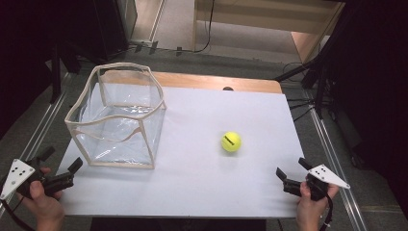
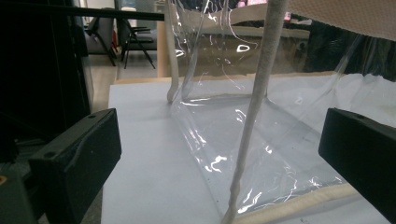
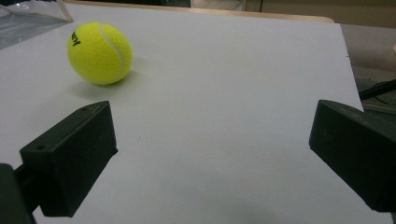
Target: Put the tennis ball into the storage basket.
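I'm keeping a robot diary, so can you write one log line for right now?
left gripper: open, by clear bag | right gripper: open, empty | tennis ball: on white table, untouched

White-topped table (image 1: 202, 192) with a wooden far edge. Clear, cream-trimmed open box (image 1: 118, 115) stands at ten o'clock; yellow tennis ball (image 1: 231, 141) lies at three o'clock.

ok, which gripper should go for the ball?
Right. The right gripper sits open at the ball's side of the table with bare surface between; the left gripper is open beside the clear bag.
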{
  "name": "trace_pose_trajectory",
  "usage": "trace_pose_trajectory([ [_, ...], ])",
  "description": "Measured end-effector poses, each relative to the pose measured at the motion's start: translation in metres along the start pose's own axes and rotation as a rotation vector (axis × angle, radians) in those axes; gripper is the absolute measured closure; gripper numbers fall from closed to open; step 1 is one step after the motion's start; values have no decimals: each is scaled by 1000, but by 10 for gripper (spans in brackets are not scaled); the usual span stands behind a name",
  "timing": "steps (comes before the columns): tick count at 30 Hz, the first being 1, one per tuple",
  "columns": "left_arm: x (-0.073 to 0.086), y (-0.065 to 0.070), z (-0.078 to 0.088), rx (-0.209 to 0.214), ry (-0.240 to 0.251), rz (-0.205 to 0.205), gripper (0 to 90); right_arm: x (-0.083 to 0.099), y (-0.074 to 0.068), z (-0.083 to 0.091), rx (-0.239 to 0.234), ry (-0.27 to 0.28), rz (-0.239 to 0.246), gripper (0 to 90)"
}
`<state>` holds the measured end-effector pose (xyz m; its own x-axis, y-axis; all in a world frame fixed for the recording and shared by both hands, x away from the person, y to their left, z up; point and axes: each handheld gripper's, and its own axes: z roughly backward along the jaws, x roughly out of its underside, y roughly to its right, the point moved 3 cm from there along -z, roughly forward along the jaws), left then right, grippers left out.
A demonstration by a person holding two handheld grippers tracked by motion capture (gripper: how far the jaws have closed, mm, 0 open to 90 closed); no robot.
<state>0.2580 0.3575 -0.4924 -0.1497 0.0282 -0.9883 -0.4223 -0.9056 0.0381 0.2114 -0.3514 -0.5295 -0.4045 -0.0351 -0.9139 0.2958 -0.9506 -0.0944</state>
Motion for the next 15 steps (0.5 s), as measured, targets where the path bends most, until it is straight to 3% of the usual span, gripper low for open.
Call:
trace_pose_trajectory([
  [7,1,1,0,3,-2,3,0,-4,0,1,12,6,-8,0],
  [15,2,4,0,1,-14,-21,0,-18,-1,-1,26,-4,4,7],
])
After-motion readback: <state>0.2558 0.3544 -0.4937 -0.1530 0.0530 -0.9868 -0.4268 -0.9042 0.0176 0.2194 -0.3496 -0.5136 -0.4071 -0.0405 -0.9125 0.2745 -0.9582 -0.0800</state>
